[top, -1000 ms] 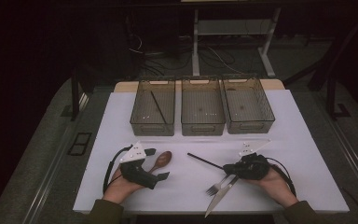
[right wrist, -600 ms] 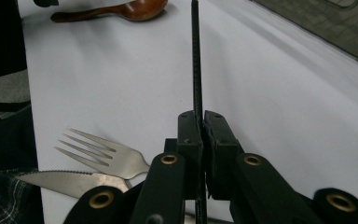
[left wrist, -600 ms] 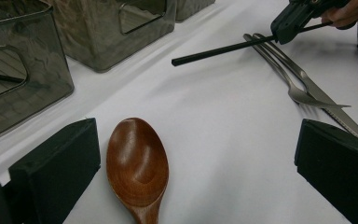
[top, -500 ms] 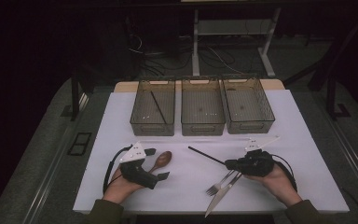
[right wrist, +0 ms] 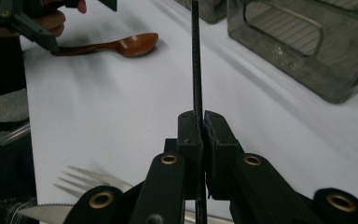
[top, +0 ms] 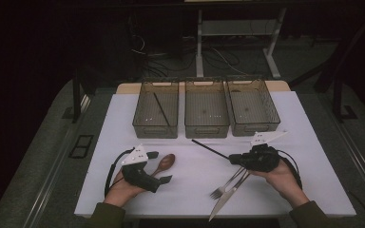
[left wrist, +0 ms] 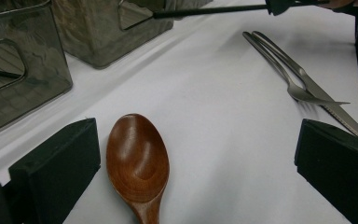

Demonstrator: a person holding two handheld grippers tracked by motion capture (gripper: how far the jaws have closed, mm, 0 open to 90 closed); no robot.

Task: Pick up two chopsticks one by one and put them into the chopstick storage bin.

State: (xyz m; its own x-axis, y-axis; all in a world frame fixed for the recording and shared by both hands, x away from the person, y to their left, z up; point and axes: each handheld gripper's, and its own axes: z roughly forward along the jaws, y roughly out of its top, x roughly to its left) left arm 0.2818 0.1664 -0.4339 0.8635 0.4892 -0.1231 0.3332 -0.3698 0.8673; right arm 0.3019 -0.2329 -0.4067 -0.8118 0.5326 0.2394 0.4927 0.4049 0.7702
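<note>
right gripper (top: 232,158) has come up and away from the table edge since the earlier frames, carrying a black stick (top: 210,148) with it; the stick's free end now sits nearer the middle bin (top: 206,128). left gripper (top: 158,167) hasn't moved, nor have the spoon, fork or knife.

right gripper: jaws pressed together, pinching the stick at one end. in the right gripper view (right wrist: 197,135) the stick (right wrist: 196,65) runs straight out ahead from between the pads, over bare white table (right wrist: 121,102), toward the bins. stick looks lifted off the table, roughly level, not touching any bin.

fork (top: 228,183) and knife (top: 229,197) lie side by side on the table just under and behind the right gripper, toward the person; fork tines and knife blade show at the bottom left of the right gripper view.

left gripper: jaws spread wide, holding nothing. wooden spoon (top: 164,164) lies on the table between them; in the left gripper view (left wrist: 200,154) the bowl (left wrist: 137,158) sits close to the left jaw, can't tell if it touches, well clear of the right jaw.

three bins in a row ahead of both grippers. left bin (top: 156,114) has another black stick (top: 160,107) lying in it. right bin (top: 253,111) is the nearest one ahead of the right gripper.
</note>
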